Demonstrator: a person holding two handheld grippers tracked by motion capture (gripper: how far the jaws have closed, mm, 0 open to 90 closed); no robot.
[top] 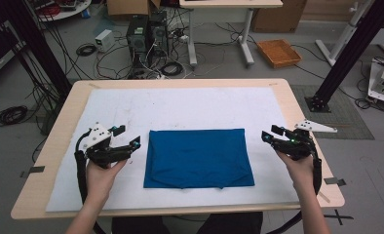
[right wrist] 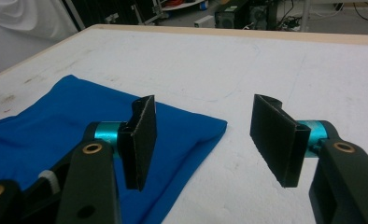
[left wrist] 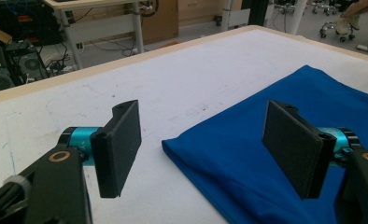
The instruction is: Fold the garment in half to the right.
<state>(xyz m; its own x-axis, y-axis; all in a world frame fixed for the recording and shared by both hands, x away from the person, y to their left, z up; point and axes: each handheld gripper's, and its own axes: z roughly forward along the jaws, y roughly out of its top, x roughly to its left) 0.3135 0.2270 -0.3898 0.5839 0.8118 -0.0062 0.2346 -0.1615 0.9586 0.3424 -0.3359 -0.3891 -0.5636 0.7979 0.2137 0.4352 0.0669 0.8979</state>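
High view: a folded, rectangular blue cloth (top: 199,158) lies flat on the white sheet (top: 180,105) that covers the light wooden table (top: 63,114), nearer the person's edge than the far edge. The left gripper (top: 130,138), black with a white top plate, sits just beside the cloth's left edge, apart from it, jaws pointed toward the cloth and spread with nothing between them. The right gripper (top: 270,135), black with a grey 3-cornered plate, sits near the cloth's right edge, also apart, jaws spread and pointed at the cloth. A hand holds each gripper from below. Beyond the cloth, on the floor past the table, stand 2 dark computer towers (top: 146,34) among cables, and an orange tray (top: 278,52) lies farther right. Left gripper view: the 2 black jaws stand wide apart; the cloth's (left wrist: 285,140) near corner lies on the white sheet (left wrist: 173,84) between and beyond them, untouched by either pad. The jaw on the cloth's side hangs over the blue fabric; the other hangs over bare sheet. Released, holding nothing. Right gripper view: 2 black jaws parted; the cloth's (right wrist: 56,126) corner reaches in behind one jaw, while the other jaw hangs over bare white sheet (right wrist: 247,70) well off the cloth. No pad presses on the fabric. Released, empty.
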